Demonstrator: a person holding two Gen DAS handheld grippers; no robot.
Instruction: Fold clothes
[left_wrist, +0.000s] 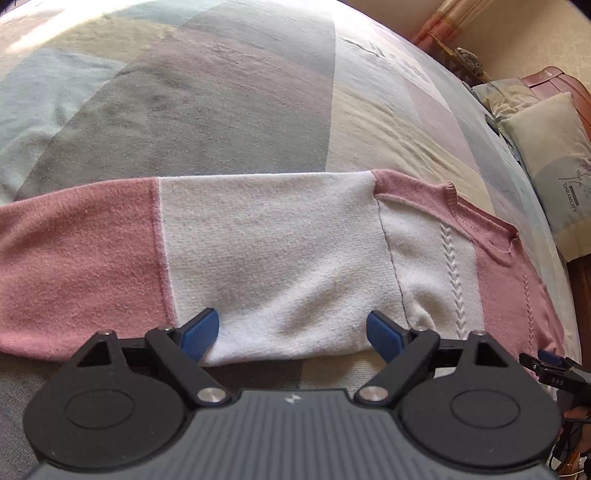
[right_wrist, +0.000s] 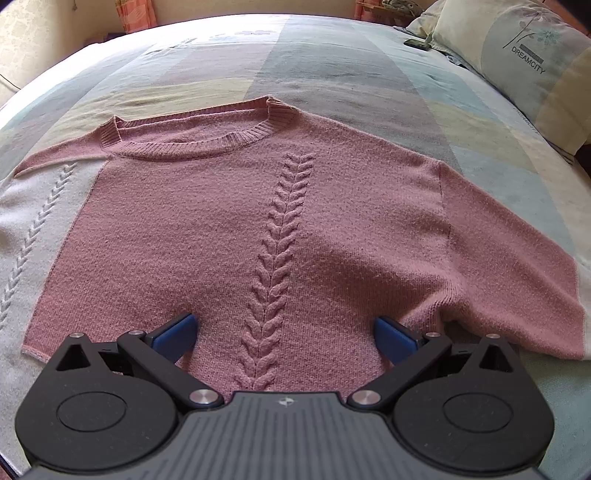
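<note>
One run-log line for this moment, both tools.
garment: sweater flat on bed | left tool: open over white sleeve | right tool: open over pink body | fold: not finished

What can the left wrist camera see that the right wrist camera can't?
Only the left wrist view shows the sweater's left sleeve laid flat, white with a pink end, and the other hand-held gripper's tip at the right edge. Only the right wrist view shows the whole pink neckband and the right sleeve. Both show the pink and white sweater lying on the pastel patchwork bedspread, a printed pillow, and an open hand-held gripper low over the knit.
</note>
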